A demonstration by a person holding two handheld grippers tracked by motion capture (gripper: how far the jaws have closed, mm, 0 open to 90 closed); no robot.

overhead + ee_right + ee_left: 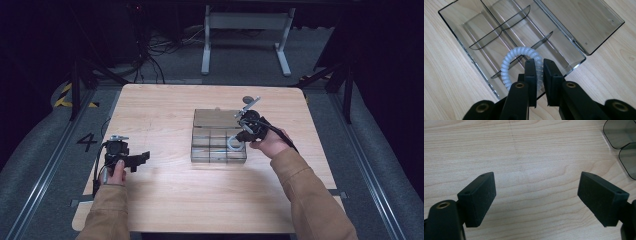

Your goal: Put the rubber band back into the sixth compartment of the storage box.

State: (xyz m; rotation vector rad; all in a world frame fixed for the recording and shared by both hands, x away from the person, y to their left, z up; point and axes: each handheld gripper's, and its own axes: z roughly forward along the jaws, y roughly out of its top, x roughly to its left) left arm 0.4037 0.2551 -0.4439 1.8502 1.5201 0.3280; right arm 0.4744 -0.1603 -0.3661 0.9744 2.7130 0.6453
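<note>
A clear plastic box [218, 156] with dividers stands open in the middle of the table, its lid [215, 118] folded back on the far side. My right gripper [240, 137] hovers over the box's right end, shut on a white spiral hair tie [509, 62]. The coil hangs over a near compartment of the box [456, 32], just above the divider. My left gripper [142, 157] rests low at the table's left, open with nothing between its fingers [479, 195].
The wooden table [165, 200] has bare room in front and to the left of the box. Two smoky clear rounded corners [621, 135] sit at the top right of the left gripper view. A desk frame [245, 30] and cables stand beyond the table.
</note>
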